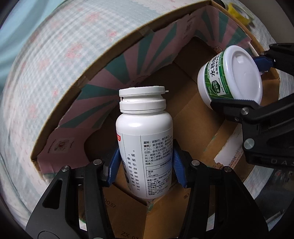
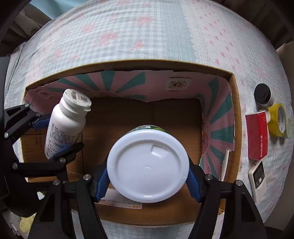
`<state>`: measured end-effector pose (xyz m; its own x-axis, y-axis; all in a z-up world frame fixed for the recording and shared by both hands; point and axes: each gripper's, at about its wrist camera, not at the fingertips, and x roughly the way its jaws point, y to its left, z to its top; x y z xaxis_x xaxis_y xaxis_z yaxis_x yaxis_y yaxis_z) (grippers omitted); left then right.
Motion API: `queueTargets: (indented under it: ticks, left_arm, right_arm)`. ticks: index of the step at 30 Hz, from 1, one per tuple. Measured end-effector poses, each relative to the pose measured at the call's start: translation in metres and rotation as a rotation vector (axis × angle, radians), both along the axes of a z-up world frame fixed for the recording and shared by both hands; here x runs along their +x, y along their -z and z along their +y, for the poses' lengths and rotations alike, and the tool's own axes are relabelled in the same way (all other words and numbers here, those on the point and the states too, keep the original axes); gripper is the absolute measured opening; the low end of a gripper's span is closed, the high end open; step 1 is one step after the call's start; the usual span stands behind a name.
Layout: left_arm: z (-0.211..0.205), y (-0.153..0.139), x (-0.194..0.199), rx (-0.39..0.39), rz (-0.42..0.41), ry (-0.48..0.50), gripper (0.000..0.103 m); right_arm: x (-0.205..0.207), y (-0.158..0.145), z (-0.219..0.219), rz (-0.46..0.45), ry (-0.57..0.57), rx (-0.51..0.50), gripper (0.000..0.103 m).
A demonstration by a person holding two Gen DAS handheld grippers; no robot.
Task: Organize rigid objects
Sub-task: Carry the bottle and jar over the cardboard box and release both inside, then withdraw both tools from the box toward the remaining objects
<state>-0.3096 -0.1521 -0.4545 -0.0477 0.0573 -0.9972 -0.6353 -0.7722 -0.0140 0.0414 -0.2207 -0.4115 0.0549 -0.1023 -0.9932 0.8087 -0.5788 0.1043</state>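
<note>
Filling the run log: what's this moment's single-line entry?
left tongs: shut on white bottle | right tongs: shut on green-label jar | both over cardboard box

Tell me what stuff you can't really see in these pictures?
- Green-label jar: right wrist view shows mostly its lid; the label is hidden behind it.
- White pill bottle: its bottom is hidden by the left gripper.
- Box floor under both containers: covered by them.
- Yellow tape roll: cut off at the left view's edge.
- Remote: buttons too small to read.
</note>
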Motion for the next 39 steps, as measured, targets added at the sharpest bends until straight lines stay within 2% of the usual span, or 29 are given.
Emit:
queueTargets:
  ticks: [6, 8, 9, 10, 11, 16, 26, 29, 32, 36, 39]
  left_arm:
    - [-0.001, 0.004, 0.002, -0.003, -0.012, 0.013, 0.047]
    - [-0.001, -0.002, 0.003, 0.003, 0.014, 0.032, 0.052]
    - [-0.002, -0.008, 0.004, 0.015, 0.029, 0.033, 0.082]
    - [-0.004, -0.014, 0.004, 0.027, 0.037, 0.026, 0.1]
    - [-0.006, -0.02, 0.004, 0.057, 0.047, 0.015, 0.103]
    - [-0.017, -0.029, 0.002, 0.088, 0.045, -0.025, 0.103]
    - [-0.019, -0.052, 0.001, 0.1, 0.084, -0.065, 0.103]
    - [-0.014, -0.069, 0.008, 0.097, 0.104, -0.082, 0.103]
    - [-0.029, -0.093, 0.032, 0.107, 0.127, -0.112, 0.103]
    - [-0.042, -0.131, 0.05, 0.133, 0.161, -0.185, 0.103]
    - [-0.062, -0.158, 0.072, 0.168, 0.189, -0.252, 0.103]
  right_arm:
    - [-0.005, 0.001, 0.005, -0.02, 0.037, -0.014, 0.066]
    - [-0.007, 0.001, 0.005, -0.017, 0.05, -0.014, 0.066]
    - [-0.008, 0.001, 0.005, -0.018, 0.057, -0.005, 0.068]
    - [-0.01, -0.001, 0.006, -0.022, 0.066, -0.009, 0.075]
    - [-0.012, -0.005, 0.008, -0.031, 0.079, -0.024, 0.102]
    - [-0.017, -0.032, 0.019, -0.02, 0.123, -0.112, 0.103]
    - [-0.011, -0.065, 0.027, 0.027, 0.165, -0.104, 0.103]
    - [-0.007, -0.078, 0.035, 0.041, 0.158, -0.114, 0.103]
    - [-0.001, -0.093, 0.039, 0.057, 0.142, -0.116, 0.103]
    - [0.009, -0.12, 0.055, 0.073, 0.146, -0.145, 0.103]
    - [0.019, -0.142, 0.071, 0.12, 0.153, -0.165, 0.103]
